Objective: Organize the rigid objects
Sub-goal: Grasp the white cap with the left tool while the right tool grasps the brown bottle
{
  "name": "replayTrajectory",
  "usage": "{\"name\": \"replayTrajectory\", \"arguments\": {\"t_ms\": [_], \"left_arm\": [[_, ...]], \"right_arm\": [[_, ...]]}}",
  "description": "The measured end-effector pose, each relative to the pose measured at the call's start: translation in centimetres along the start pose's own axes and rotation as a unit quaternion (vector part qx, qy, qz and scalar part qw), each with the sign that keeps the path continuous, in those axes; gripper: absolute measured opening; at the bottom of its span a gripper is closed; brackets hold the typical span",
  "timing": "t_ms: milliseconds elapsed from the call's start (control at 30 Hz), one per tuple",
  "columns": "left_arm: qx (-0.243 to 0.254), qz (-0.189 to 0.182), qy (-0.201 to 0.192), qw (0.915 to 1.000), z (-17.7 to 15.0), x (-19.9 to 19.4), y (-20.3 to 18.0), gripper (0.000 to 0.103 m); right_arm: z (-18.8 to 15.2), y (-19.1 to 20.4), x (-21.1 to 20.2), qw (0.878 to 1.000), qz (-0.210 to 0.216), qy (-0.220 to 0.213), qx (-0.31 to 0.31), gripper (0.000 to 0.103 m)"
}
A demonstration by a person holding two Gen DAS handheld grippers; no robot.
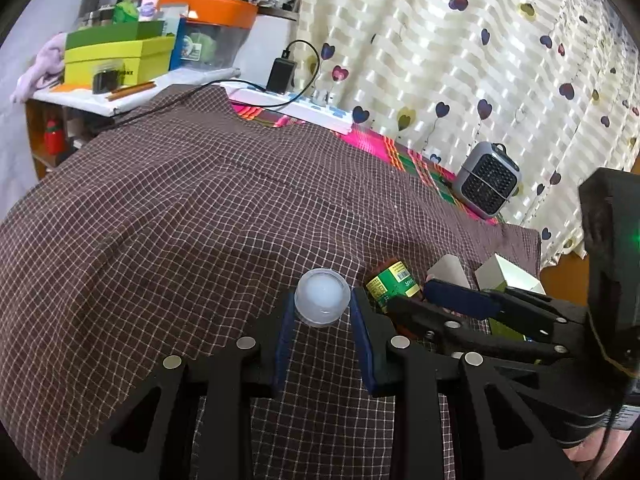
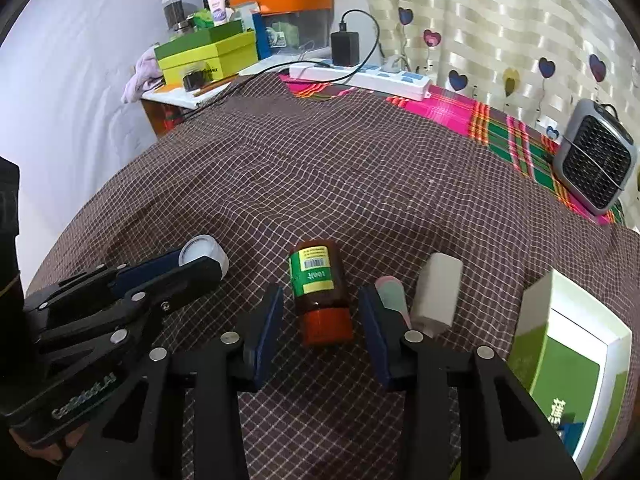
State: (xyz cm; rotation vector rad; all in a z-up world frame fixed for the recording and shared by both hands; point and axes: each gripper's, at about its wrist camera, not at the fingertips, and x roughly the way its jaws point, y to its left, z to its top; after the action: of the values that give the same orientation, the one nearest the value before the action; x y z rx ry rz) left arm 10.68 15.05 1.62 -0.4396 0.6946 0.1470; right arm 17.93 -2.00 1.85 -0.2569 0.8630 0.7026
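A translucent white round jar (image 1: 321, 297) sits between the blue pads of my left gripper (image 1: 322, 300), which is shut on it just above the brown checked cloth (image 1: 200, 220). The right wrist view shows the same jar (image 2: 202, 254) at the left, in the left gripper's tips. A brown bottle (image 2: 320, 292) with a green label and red cap lies on the cloth. My right gripper (image 2: 321, 294) straddles it, open, with a small gap on each side. The left wrist view shows the bottle (image 1: 390, 280) just right of the jar.
Right of the bottle lie a pink and green flat stick (image 2: 394, 296), a grey-white tube (image 2: 438, 292) and a green and white box (image 2: 568, 360). A small grey heater (image 2: 596, 168) stands far right. A power strip (image 2: 360, 76) and a cluttered side table (image 2: 208, 60) are behind.
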Motion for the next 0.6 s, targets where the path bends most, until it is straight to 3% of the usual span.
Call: {"name": "replayTrajectory", "arguments": {"t_ms": [200,600], "left_arm": [[-0.001,0.0,0.001,1.0,-0.1,0.0,0.2,0.028],[0.022,-0.002,-0.001,0.9997,-0.3,-0.2,-0.9,0.028]], "right_arm": [[0.1,0.2,0.8,1.0,-0.006,0.005,-0.007,0.035],[-1.1,-0.1,-1.5,1.0,-0.007,-0.017,0.013,0.035]]}}
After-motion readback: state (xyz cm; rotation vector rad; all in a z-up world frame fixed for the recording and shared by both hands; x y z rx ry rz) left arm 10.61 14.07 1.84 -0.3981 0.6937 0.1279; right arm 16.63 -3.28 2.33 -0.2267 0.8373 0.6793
